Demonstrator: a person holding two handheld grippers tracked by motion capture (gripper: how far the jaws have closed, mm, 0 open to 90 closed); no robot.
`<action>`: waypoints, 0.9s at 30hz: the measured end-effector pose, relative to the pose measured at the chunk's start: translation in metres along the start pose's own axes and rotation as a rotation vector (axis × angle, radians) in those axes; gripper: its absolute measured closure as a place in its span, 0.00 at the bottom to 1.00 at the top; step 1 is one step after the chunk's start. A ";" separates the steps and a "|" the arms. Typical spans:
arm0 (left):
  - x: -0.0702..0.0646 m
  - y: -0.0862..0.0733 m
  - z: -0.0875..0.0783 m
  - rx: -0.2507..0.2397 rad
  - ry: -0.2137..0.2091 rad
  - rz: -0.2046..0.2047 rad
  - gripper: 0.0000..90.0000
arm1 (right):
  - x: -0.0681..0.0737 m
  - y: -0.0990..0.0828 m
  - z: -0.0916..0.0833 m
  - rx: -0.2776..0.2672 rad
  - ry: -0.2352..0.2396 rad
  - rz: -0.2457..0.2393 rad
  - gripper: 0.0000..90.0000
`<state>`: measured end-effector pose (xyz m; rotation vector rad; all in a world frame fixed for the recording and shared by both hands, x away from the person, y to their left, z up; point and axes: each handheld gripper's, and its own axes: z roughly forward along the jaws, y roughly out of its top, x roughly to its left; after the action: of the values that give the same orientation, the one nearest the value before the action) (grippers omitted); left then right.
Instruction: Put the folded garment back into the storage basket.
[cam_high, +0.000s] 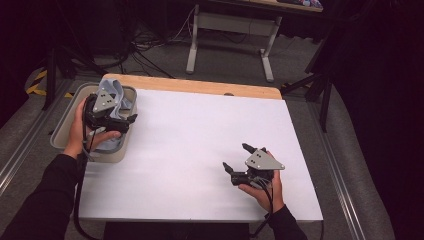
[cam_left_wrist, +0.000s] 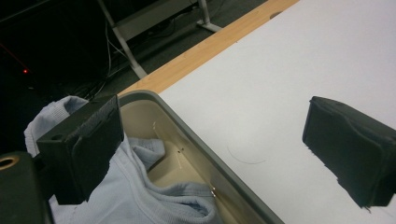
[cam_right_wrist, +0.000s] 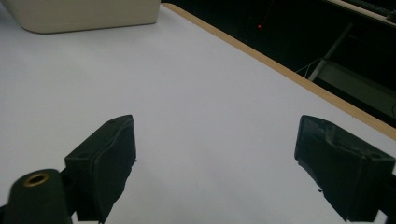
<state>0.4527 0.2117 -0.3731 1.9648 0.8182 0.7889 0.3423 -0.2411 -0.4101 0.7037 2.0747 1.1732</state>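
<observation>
Both grippers are gaping empty; left gripper (cam_high: 131, 120) is hovering over pale blue ribbed cloth (cam_left_wrist: 140, 196) in beige plastic tub (cam_left_wrist: 196, 135); it should dip, pinching one fold.

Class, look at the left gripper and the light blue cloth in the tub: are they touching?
Cannot tell. In the left gripper view the left gripper stands open above the light blue cloth, nothing between its jaws, but one jaw overlaps the cloth, hiding any gap.

One beige bin (cam_high: 60, 134), one pale blue garment (cam_left_wrist: 140, 196), one white table (cam_high: 200, 150), two claws.
</observation>
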 end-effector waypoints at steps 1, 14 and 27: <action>0.000 0.000 0.000 -0.005 -0.003 -0.004 0.06 | 0.000 0.000 0.000 0.000 0.001 -0.001 0.14; -0.007 -0.002 -0.006 -0.043 -0.028 -0.013 0.06 | 0.000 0.000 0.000 0.002 -0.004 -0.002 0.15; -0.014 -0.003 -0.008 -0.086 -0.056 -0.013 0.06 | 0.001 0.000 0.002 0.002 -0.002 -0.001 0.15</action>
<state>0.4371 0.2058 -0.3756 1.8953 0.7514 0.7453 0.3429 -0.2395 -0.4113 0.7047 2.0742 1.1699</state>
